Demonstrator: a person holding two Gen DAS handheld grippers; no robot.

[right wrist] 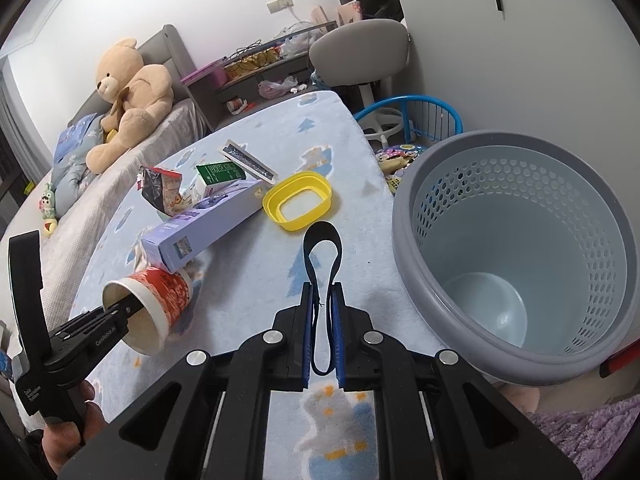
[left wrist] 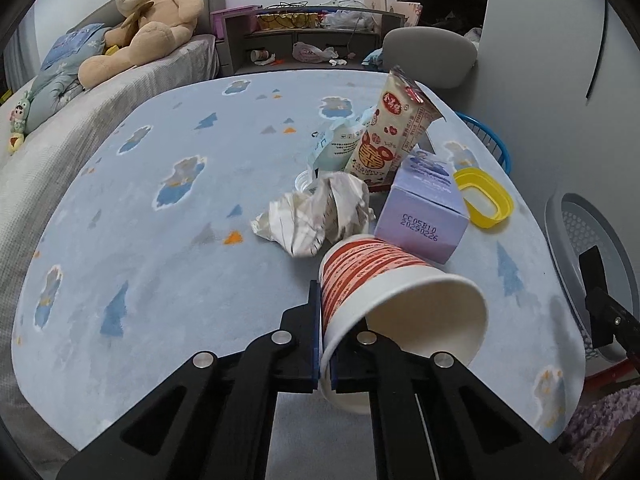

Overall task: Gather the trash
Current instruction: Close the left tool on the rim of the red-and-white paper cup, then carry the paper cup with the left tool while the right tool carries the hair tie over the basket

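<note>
A red-and-white paper cup (left wrist: 400, 292) lies on its side on the blue patterned blanket (left wrist: 160, 240). My left gripper (left wrist: 326, 340) is shut on its rim, one finger outside the wall and one inside the mouth. The right wrist view shows the same grip (right wrist: 120, 312) on the cup (right wrist: 164, 300). My right gripper (right wrist: 323, 304) is shut on a dark elastic band loop (right wrist: 306, 252) that sticks up past the fingertips. A grey perforated waste basket (right wrist: 404, 220) stands to its right, with nothing visible inside.
More litter lies behind the cup: crumpled paper (left wrist: 320, 212), a purple box (left wrist: 424, 208), a yellow plastic lid (left wrist: 484, 196) and a tall snack wrapper (left wrist: 392, 132). A teddy bear (left wrist: 148, 20) sits on the bed at the back left. A grey chair (left wrist: 428, 52) and blue wire basket (right wrist: 420, 116) stand beyond.
</note>
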